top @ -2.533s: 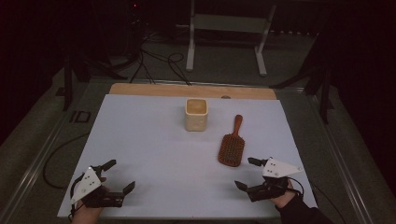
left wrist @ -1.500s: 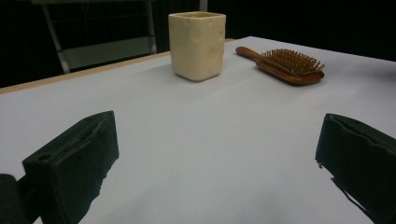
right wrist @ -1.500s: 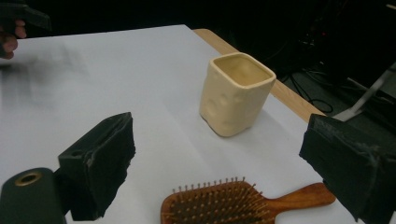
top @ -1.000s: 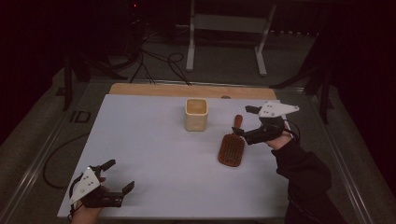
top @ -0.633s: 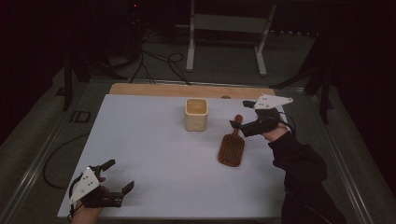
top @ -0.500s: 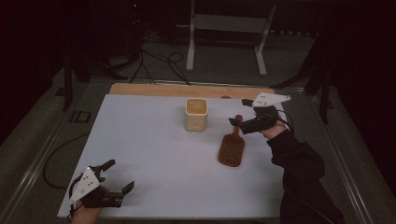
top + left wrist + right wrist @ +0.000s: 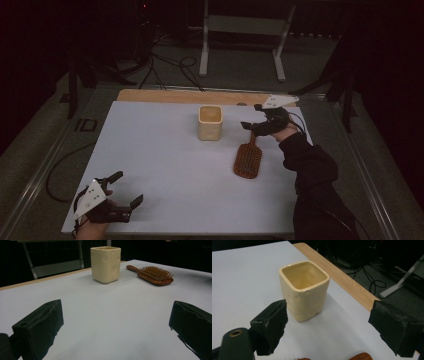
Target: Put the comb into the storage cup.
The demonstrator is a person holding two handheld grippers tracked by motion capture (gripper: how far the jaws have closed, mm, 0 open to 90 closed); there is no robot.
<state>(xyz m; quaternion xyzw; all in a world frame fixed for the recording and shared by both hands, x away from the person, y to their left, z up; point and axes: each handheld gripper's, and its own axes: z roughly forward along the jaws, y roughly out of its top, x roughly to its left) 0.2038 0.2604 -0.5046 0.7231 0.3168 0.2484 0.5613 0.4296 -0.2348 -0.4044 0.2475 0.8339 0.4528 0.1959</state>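
A cream square cup [image 7: 210, 122] stands upright at the back middle of the white table sheet [image 7: 160, 170]. A brown hairbrush [image 7: 248, 159] lies bristles up to its right, handle pointing away. My right gripper [image 7: 251, 116] hovers open over the handle's far end and points at the cup [image 7: 303, 292]; its jaws have just been closing a little, with nothing gripped between them. The handle tip [image 7: 362, 357] shows just below the jaws. My left gripper [image 7: 127, 188] rests open at the near left corner, facing the cup [image 7: 106, 263] and brush [image 7: 155, 275] from far off.
A wooden strip [image 7: 165, 96] borders the sheet's far side. Beyond it, on the dark floor, are a metal stand [image 7: 240, 30] and loose cables [image 7: 165, 65]. A person's dark sleeve [image 7: 310, 175] reaches along the table's right side.
The right gripper has moved left and down, from right of the brush handle to over its far end, nearer the cup. The left gripper has stayed put.
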